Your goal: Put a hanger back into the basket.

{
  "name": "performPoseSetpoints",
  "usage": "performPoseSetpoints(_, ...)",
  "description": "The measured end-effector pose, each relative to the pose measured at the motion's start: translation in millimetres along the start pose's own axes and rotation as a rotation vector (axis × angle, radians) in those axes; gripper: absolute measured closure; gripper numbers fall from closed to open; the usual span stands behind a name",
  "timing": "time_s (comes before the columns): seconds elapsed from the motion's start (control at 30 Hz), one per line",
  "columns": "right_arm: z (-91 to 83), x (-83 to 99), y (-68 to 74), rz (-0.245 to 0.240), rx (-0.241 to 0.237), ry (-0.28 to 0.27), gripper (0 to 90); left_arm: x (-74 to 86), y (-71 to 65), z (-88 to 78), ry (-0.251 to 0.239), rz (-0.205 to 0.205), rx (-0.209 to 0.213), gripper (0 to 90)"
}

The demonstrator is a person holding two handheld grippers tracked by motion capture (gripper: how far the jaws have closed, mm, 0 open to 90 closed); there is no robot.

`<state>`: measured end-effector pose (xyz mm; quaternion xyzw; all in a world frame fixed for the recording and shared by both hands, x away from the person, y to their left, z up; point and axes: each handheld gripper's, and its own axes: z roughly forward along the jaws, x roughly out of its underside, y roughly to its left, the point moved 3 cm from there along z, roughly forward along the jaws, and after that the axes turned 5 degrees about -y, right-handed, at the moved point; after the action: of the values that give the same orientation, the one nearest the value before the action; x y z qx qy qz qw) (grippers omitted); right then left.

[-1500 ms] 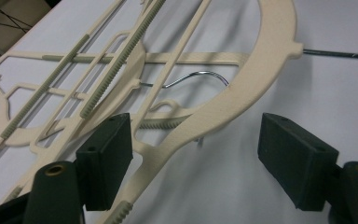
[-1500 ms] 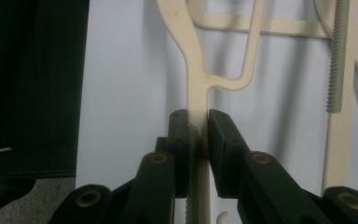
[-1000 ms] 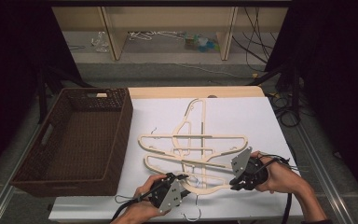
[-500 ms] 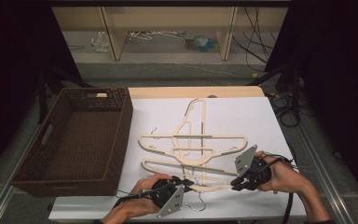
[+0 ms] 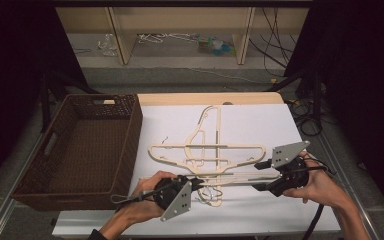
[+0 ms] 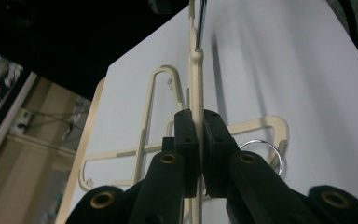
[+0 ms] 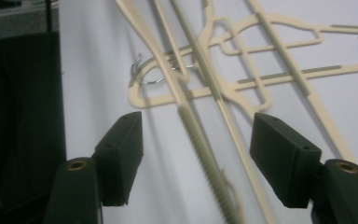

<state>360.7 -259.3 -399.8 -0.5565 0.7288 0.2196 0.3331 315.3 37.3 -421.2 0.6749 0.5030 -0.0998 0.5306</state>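
Dark walls close in around a white-covered surface (image 5: 260,125) in the high view, with pale wooden shelving (image 5: 180,25) behind it and cables on the floor. On the surface's left side sits a brown wicker basket (image 5: 75,150). Cream plastic hangers (image 5: 207,150) lie crossed in a pile on the white sheet. At the near edge the left tool (image 5: 196,182) holds one end of a cream hanger (image 5: 230,176) that runs level across to the right tool (image 5: 260,175); each tool carries a grey three-cornered plate. No brand, label or writing can be read on anything here

Seen from the left tool view, the left tool (image 6: 198,140) is clamped tight on the thin cream bar of the held hanger (image 6: 196,79), pads pressed to both faces of it. The bar runs straight away from the camera above the sheet. A metal hook ring (image 6: 265,149) lies just beside the right jaw, over other hangers flat on the sheet

From the right tool view, the right tool (image 7: 198,149) stands wide; its jaws have just been opening. The ridged cream bar of the hanger (image 7: 200,140) passes between the pads without touching either. Beyond it the hangers lie crossed on the white sheet, a small wire hook (image 7: 142,70) among them
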Motion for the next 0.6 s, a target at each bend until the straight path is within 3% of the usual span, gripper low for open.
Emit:
performPoseSetpoints(0.03, 0.0, 0.0, 0.0, 0.000, 0.000, 0.000, 35.0, -0.7, 4.2, -2.8, 0.006, -0.013, -0.003, 85.9)
performPoseSetpoints(0.1, -3.9, -1.4, -2.9, 0.010, 0.046, -0.024, 32.2, -1.3, 12.3, -9.7, 0.015, -0.089, 0.000, 85.9)
performPoseSetpoints(0.13, -3.9, -1.4, -2.9, 0.010, 0.046, -0.024, 32.2, -0.4, 16.7, -12.8, 0.023, -0.126, 0.005, 85.9)
performPoseSetpoints(0.17, -9.7, -2.3, -6.3, -0.001, 0.081, -0.063, 32.1, 3.9, 24.2, -18.3, 0.037, -0.204, 0.010, 85.9)
performPoseSetpoints(0.3, -22.2, 0.3, -14.8, 0.039, 0.146, -0.130, 26.9, 9.7, 31.9, -25.2, 0.041, -0.276, -0.014, 86.0)
performPoseSetpoints(0.5, -33.7, 6.8, -20.9, 0.044, 0.211, -0.155, 25.8, 13.4, 42.9, -37.1, 0.010, -0.418, -0.033, 85.9)
performPoseSetpoints(0.53, -36.4, 8.8, -23.5, 0.066, 0.240, -0.174, 23.4, 16.6, 47.0, -40.8, 0.003, -0.461, -0.043, 85.9)
performPoseSetpoints(0.57, -36.4, 8.8, -23.5, 0.066, 0.240, -0.174, 23.4, 16.6, 47.0, -40.8, 0.003, -0.461, -0.043, 86.0)
performPoseSetpoints(0.6, -37.4, 10.5, -25.1, 0.076, 0.254, -0.177, 23.2, 18.9, 49.9, -44.4, -0.007, -0.497, -0.054, 86.0)
